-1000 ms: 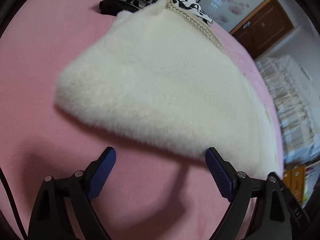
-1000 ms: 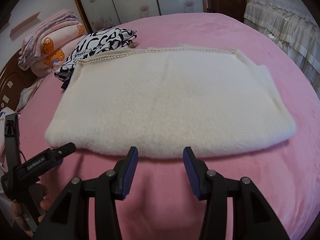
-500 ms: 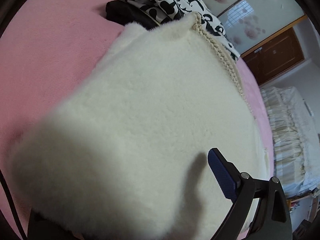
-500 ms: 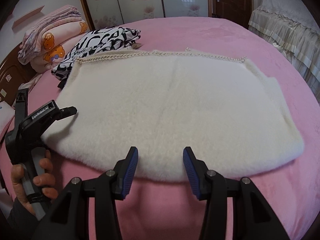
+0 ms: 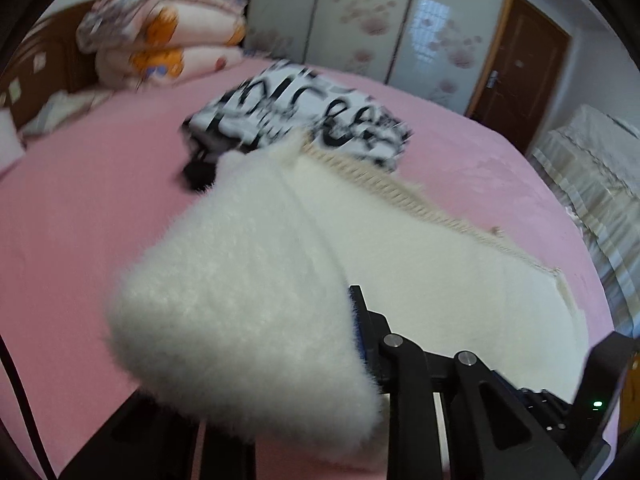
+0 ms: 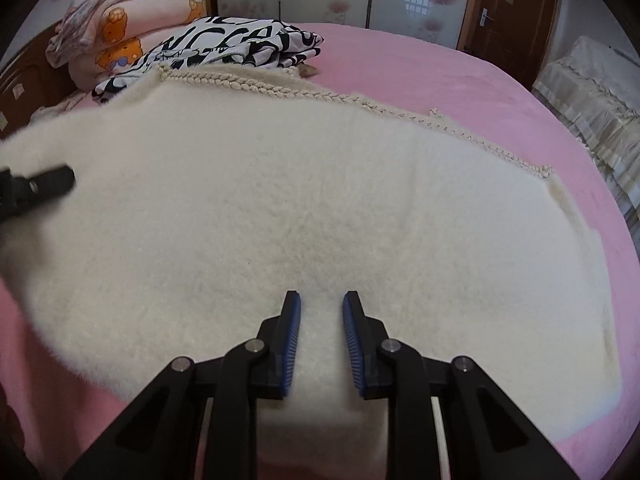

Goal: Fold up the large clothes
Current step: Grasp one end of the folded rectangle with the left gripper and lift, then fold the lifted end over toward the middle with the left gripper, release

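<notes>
Fluffy white garment (image 6: pixel 304 208) spread across pink bed (image 6: pixel 460 88).
Left gripper (image 5: pixel 320 344) closing, fingers clamped on lifted near-left corner of garment; right gripper (image 6: pixel 320 340) closing over near edge, fingers narrowly apart, fleece between them. Black-and-white cloth (image 6: pixel 224 48) beyond far edge.

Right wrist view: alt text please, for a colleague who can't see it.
The right gripper, jaws closing, sits over the near edge of a fluffy cream garment spread on a pink bed. The left gripper lifts its left corner; a black-and-white garment lies behind.
</notes>
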### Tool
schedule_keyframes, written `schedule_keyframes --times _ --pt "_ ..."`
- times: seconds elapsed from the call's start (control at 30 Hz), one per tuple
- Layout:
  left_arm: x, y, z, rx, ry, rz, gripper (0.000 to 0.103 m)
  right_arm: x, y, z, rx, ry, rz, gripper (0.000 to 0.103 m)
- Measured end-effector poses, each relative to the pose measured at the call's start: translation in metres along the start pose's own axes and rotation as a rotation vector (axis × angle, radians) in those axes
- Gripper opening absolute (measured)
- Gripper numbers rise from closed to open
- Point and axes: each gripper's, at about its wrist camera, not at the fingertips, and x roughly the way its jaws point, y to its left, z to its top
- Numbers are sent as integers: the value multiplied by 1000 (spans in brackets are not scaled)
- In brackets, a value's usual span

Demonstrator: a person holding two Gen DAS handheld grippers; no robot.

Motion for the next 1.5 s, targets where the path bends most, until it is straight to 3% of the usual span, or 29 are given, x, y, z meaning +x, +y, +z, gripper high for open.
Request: schedule_keyframes --times 0.23,0.37,0.53,0.63,0.73,0.8,0.9,1.03,1.1,1.2,1.3,1.33,1.4,1.5 --pt "-29 -90 22 178 -90 -66 20 -23 -61 -16 228 33 220 22" --pt "-42 -150 11 275 -112 -127 20 -55 -121 -48 395 -14 156 22" --pt "-40 -230 -31 387 -82 -270 20 -92 -197 -98 563 -55 36 22" --pt "-14 -272 -70 468 16 -355 20 -105 -230 -120 617 -60 -27 22" --pt "25 -295 -111 566 151 -319 25 -107 -249 -135 639 -44 -78 22" --pt "24 -294 -119 600 109 -302 34 -106 -254 -139 640 -24 -93 22" --pt "13 -285 -109 572 158 -405 81 -105 -252 -136 618 -14 -88 22" --pt "-18 -269 -90 546 165 -443 83 -107 -248 -135 606 -15 -48 24" --pt "-32 -255 -78 523 153 -430 84 -111 -247 -130 605 -28 -26 39" --pt "-45 -223 -57 459 149 -389 93 -122 -241 -122 579 -64 4 45" --pt "-47 -183 -43 374 165 -372 96 -129 -237 -107 536 -76 38 49" --pt "-43 -171 -39 357 170 -346 96 -130 -236 -101 528 -75 59 53" --pt "-34 -156 -33 348 165 -279 96 -130 -238 -89 528 -70 106 69" --pt "-16 -131 -25 329 183 -205 96 -124 -241 -68 527 -43 194 75"
